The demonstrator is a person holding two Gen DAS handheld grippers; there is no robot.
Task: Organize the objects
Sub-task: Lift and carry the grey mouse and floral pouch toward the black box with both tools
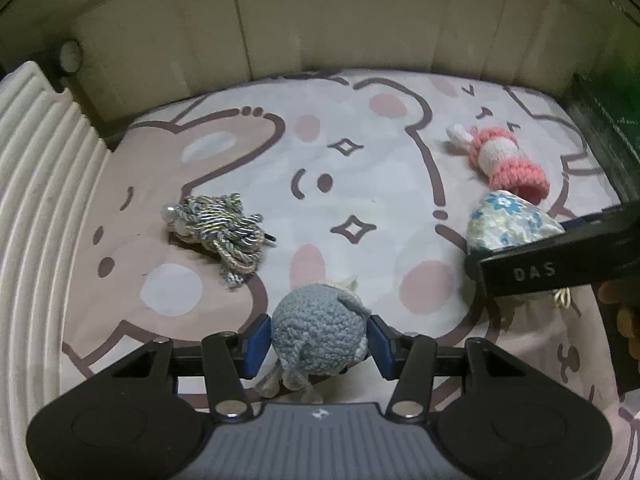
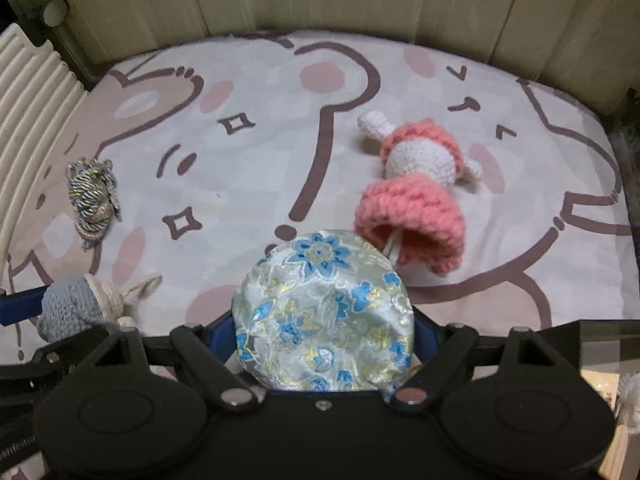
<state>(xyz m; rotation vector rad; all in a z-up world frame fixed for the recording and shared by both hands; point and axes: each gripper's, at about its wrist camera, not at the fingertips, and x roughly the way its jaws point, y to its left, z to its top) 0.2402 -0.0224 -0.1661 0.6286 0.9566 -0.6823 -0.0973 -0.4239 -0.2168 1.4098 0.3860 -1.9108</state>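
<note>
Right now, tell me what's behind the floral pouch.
Behind the floral pouch, held by the right gripper, lies the pink doll on the cartoon cloth, its hem close to the pouch. The cloth under the pouch is hidden.

grey crochet toy (image 1: 318, 334) gripped | floral pouch (image 2: 324, 316) gripped

Cartoon-print mat (image 2: 256, 92), pink crochet doll (image 2: 416, 196), braided cord bundle (image 2: 92, 196)

Grey crochet toy (image 1: 318, 330) between blue pads (image 1: 256, 346)
</note>
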